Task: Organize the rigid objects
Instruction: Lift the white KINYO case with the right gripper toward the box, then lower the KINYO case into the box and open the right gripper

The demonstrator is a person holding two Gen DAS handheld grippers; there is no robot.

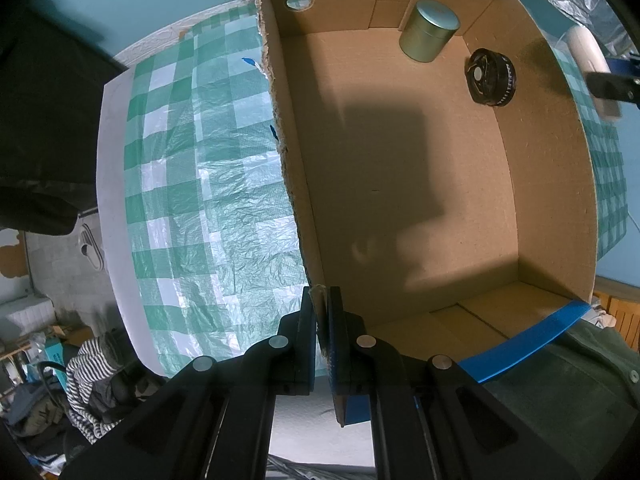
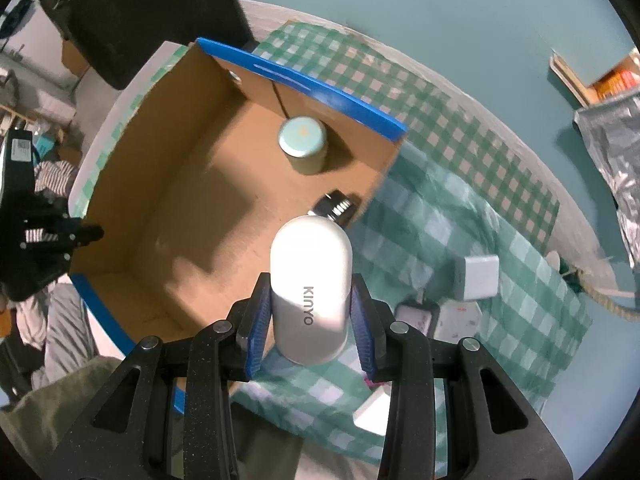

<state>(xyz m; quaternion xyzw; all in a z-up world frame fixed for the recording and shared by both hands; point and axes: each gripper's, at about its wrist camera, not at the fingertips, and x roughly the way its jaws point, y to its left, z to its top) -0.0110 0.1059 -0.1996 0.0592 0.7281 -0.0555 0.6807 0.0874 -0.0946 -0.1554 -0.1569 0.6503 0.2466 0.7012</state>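
Left gripper [image 1: 322,320] pinches the cardboard box [image 1: 552,184] wall; right gripper [image 2: 310,312] clamps a white KINYO case [image 2: 310,280] above the box's rim.

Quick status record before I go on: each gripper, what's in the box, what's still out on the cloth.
left gripper: shut on the cardboard box wall
right gripper: shut on white KINYO device, at the box's right wall
in box: metal tin upright at far wall; black round object against right wall
on checked cloth: white adapters, outside the box
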